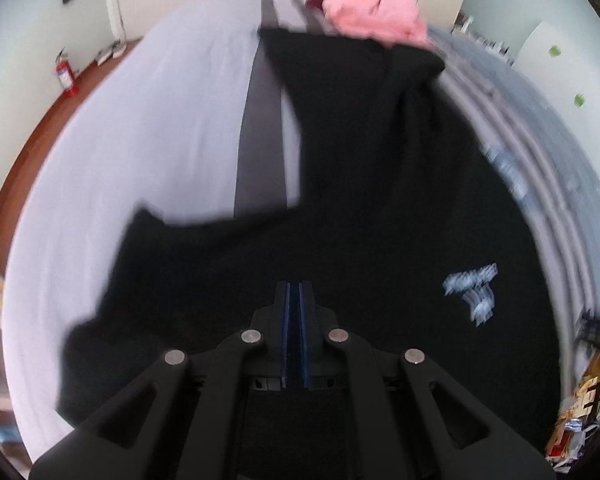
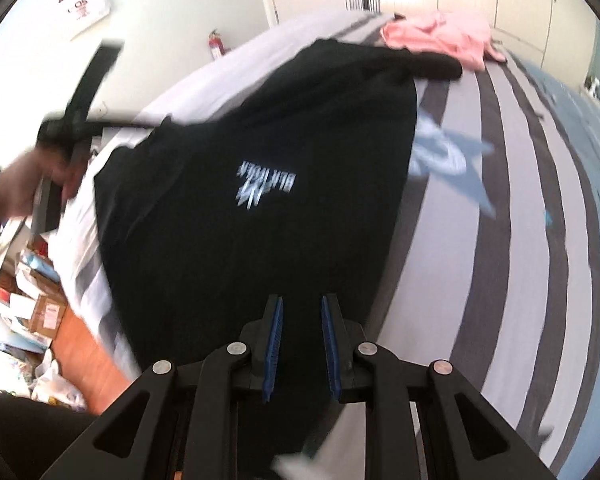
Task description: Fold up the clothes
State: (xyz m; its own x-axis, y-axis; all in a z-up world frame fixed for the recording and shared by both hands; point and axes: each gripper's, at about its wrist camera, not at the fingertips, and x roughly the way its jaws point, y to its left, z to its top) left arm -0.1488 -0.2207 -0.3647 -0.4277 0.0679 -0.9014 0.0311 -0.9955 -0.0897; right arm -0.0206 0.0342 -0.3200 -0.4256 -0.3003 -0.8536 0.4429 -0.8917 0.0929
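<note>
Two hand-held grippers are seen over a bed, each pointed steeply down at a black T-shirt (image 2: 260, 184). Nearest in the left wrist view, the left hand-held gripper (image 1: 294, 286) is closed, its blue pads pressed together; dark cloth lies directly under the tips, but whether any is pinched between them cannot be told through the blur. In the right wrist view, the right hand-held gripper (image 2: 300, 304) is held with a narrow gap between its pads; black fabric is seen below that gap, yet no pressing on it is shown. At the left edge of that view, a hand (image 2: 28, 188) is seen gripping the handle of the other tool.

The T-shirt is spread lengthwise on the striped bed cover (image 2: 500, 200), a white printed logo (image 2: 266, 186) facing up and one sleeve (image 1: 112, 280) splayed to the left, probably laid flat so that the sides can be folded inward. Farther off, a pink garment (image 1: 376, 14) is left bunched near the far end of the bed, apparently waiting its turn. A red fire extinguisher (image 1: 65, 74) stands by the far wall.
</note>
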